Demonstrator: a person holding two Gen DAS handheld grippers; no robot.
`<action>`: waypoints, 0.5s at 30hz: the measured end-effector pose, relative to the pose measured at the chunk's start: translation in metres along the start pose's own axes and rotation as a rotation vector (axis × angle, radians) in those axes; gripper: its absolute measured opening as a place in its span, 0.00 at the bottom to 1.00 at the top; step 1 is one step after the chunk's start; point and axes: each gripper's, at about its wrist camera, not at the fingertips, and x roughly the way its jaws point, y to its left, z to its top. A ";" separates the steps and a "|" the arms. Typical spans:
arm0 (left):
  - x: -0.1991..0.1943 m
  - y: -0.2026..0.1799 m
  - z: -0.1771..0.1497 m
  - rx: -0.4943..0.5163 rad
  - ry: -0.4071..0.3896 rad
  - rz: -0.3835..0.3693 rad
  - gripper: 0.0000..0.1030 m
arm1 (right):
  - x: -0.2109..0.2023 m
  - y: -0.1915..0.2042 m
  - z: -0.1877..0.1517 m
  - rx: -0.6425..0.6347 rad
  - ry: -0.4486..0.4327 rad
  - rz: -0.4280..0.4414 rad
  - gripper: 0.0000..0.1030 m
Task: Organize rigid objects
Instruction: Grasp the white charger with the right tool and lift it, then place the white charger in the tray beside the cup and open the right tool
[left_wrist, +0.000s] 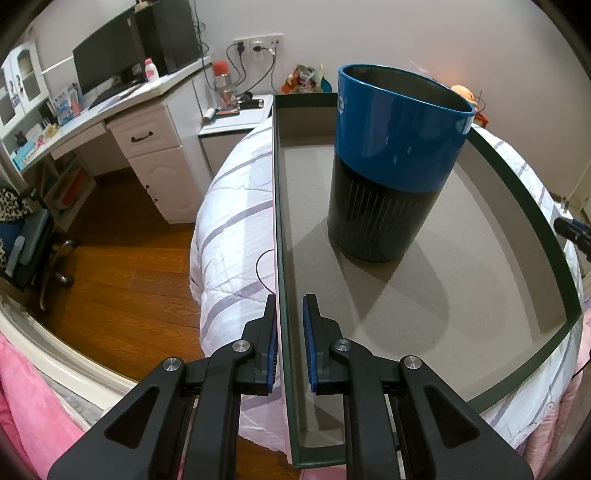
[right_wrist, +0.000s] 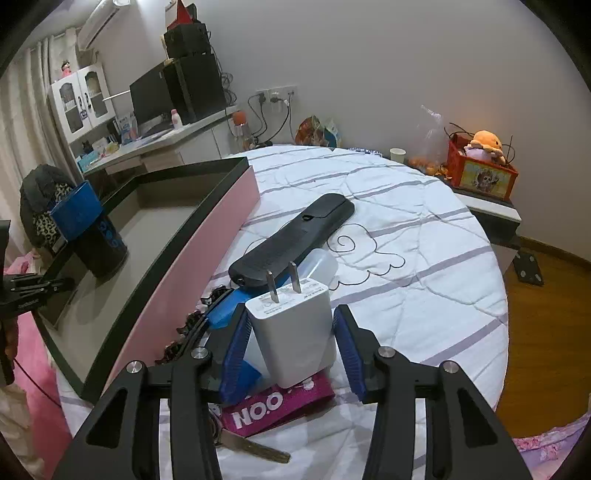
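Note:
A shallow box (left_wrist: 480, 236) with a dark green rim and grey floor lies on the bed; a blue and black cup (left_wrist: 391, 162) stands upright in it. My left gripper (left_wrist: 290, 314) straddles the box's left wall, one pad on each side, closed on it. In the right wrist view the box (right_wrist: 207, 236) shows pink outside, with the cup (right_wrist: 88, 229) inside. My right gripper (right_wrist: 290, 325) holds a white plug charger (right_wrist: 295, 328), prongs up, between its blue pads, above the clutter.
On the quilt (right_wrist: 424, 258) beside the box lie a black remote (right_wrist: 291, 236), a clear small bottle (right_wrist: 321, 264), a blue item (right_wrist: 225, 306), a pink tag (right_wrist: 273, 406) and a key (right_wrist: 255, 448). A desk (left_wrist: 122, 110) stands left; wooden floor (left_wrist: 122, 266) lies below.

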 end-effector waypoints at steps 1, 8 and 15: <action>0.000 0.000 0.000 -0.001 -0.001 -0.003 0.11 | -0.002 0.001 0.001 -0.004 -0.009 -0.010 0.46; 0.000 0.001 -0.002 -0.003 -0.006 -0.018 0.11 | -0.015 0.015 0.014 -0.025 -0.042 -0.029 0.45; -0.002 0.003 -0.003 -0.004 -0.008 -0.021 0.11 | -0.037 0.068 0.039 -0.121 -0.115 0.032 0.45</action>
